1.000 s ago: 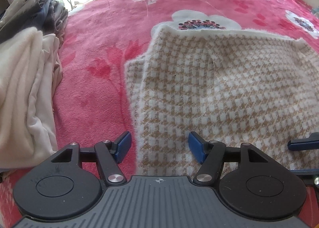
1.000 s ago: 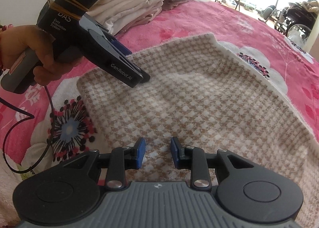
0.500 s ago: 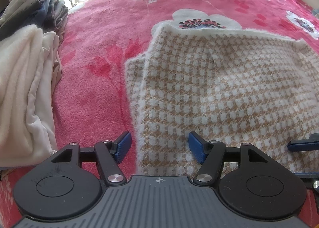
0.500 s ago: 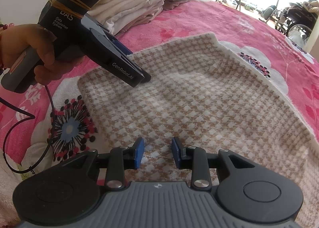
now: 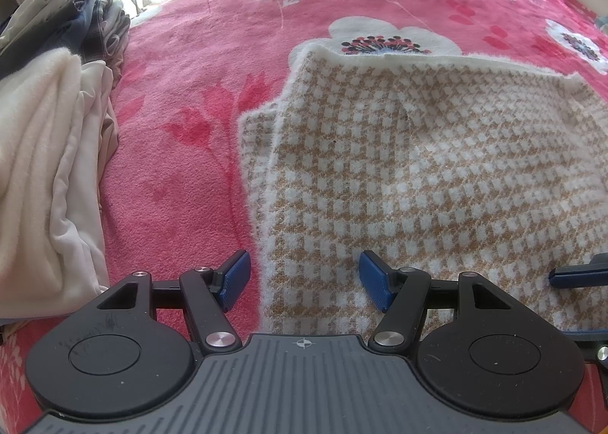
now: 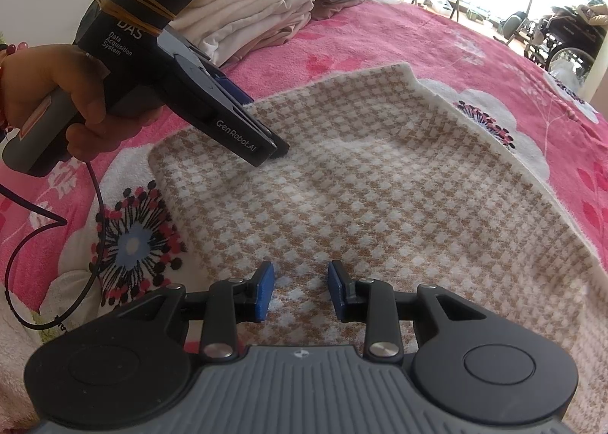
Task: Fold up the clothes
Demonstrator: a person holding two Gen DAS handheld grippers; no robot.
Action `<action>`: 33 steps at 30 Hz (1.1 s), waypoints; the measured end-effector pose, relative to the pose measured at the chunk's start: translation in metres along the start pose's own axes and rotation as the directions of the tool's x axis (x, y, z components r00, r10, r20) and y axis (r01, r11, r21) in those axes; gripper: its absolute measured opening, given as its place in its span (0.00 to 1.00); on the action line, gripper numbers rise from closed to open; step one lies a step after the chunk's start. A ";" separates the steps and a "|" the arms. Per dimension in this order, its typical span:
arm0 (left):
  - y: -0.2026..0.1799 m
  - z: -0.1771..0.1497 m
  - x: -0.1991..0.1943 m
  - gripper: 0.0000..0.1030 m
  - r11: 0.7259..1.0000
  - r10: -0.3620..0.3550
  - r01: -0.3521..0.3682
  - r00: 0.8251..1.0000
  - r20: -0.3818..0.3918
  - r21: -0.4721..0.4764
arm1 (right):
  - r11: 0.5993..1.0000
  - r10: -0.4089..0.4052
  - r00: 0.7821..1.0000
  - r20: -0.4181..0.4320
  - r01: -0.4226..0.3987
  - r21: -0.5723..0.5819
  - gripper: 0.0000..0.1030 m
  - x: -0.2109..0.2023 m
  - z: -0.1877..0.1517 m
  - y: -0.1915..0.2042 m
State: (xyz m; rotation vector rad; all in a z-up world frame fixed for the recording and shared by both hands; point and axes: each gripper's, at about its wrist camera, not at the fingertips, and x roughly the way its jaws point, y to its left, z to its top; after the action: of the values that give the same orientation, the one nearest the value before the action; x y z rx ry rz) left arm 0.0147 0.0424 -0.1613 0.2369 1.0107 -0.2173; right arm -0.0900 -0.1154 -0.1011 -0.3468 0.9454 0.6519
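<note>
The tan-and-white houndstooth knit garment (image 5: 437, 175) lies spread on the pink floral bed blanket (image 5: 182, 122), its left edge doubled over. The left tongs (image 5: 304, 278) stand wide open astride that edge, holding nothing; the right tongs (image 6: 300, 291) are partly open over the near cloth, gripping nothing. A shallow pinch could catch only the top layer, or snag the plush blanket underneath. The garment's near hem is hidden behind both tools, and its right side is cut off. Whether the pads touch fabric is unclear. Folded cream clothes (image 5: 45, 168) sit stacked far left.
</note>
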 end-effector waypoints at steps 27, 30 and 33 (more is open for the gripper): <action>0.110 -0.018 -0.004 0.63 0.862 -0.274 0.236 0.962 -0.020 -0.449 | 0.987 0.160 0.972 0.173 -0.161 -0.009 0.40 -0.018 0.017 0.010; 0.116 -0.024 0.003 0.63 0.832 -0.342 0.283 0.939 -0.039 -0.477 | 0.984 0.167 0.971 0.173 -0.153 -0.094 0.40 -0.008 0.025 0.030; 0.120 -0.027 0.006 0.63 0.808 -0.374 0.306 0.927 -0.036 -0.504 | 0.972 0.185 0.967 0.178 -0.153 -0.181 0.40 0.002 0.036 0.050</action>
State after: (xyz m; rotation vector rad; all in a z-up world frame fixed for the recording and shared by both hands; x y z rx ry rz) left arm 0.0306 0.1648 -0.1687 -0.4094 1.2062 -0.2655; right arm -0.0991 -0.0573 -0.0832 -0.3454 0.7409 0.9082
